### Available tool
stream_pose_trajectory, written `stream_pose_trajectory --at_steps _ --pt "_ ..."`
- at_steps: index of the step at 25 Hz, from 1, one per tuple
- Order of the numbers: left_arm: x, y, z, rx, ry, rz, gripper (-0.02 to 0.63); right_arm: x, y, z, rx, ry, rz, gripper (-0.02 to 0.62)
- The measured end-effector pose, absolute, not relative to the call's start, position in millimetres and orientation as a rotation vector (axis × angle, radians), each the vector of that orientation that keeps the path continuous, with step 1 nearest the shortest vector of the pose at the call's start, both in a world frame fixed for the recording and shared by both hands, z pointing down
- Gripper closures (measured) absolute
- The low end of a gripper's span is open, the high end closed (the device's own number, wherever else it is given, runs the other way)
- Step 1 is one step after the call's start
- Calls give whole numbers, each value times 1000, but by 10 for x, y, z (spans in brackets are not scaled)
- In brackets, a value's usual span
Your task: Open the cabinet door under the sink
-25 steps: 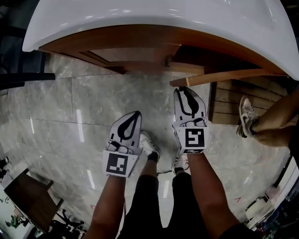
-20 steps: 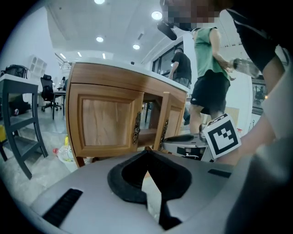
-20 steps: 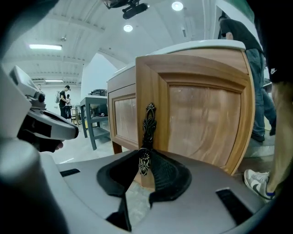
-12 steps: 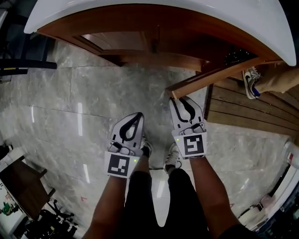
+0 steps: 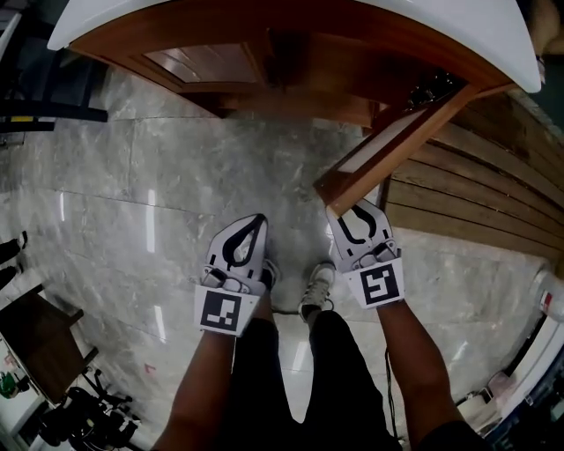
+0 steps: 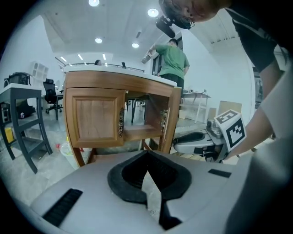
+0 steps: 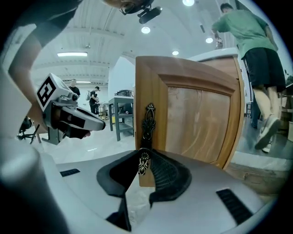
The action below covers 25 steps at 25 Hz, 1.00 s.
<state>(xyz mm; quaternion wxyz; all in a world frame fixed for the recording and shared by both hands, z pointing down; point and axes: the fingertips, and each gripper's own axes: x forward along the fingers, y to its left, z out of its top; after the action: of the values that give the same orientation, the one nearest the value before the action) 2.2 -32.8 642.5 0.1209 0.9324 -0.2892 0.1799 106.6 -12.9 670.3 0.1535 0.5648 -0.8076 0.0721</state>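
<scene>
Count: one cabinet (image 5: 300,70) under one white sink top (image 5: 264,13), with two wooden doors and two grippers.

Doors: the left door (image 6: 94,119) is closed, flush with the cabinet front. The right door (image 5: 397,145) is open, swung out from the far right corner towards me, with its free edge nearest my right gripper (image 5: 345,214). Each door carries one dark ornate handle: the left door's handle (image 6: 121,122) is on its right edge, and the right door's handle (image 7: 148,125) is on its free edge.

Grippers: my right gripper's jaws are nearly together, clamped on the lower end of the right door's handle. My left gripper (image 5: 257,218) has its jaw tips together with nothing between them. It hangs to the left of the open door, apart from it, pointing at the cabinet.

Interior: one shelf (image 6: 137,132) shows through the opening.

Surroundings: grey marble floor (image 5: 132,194), a slatted wooden platform (image 5: 476,185) on the right, a dark table (image 6: 23,98) far left, and a person in a green shirt (image 6: 173,59) behind the sink. The open door stands between my right gripper and the platform.
</scene>
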Motion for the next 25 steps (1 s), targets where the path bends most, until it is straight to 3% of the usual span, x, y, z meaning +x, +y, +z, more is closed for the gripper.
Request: stream_pose_trajectory --at_steps 17,25 --pt "574 141 6367 2822 -695 576 588 1598 719 6769 1380 -2361 185 495" --pt "750 212 6353 2836 -642 587 588 2066 1025 6761 1488 -2267 169 494"
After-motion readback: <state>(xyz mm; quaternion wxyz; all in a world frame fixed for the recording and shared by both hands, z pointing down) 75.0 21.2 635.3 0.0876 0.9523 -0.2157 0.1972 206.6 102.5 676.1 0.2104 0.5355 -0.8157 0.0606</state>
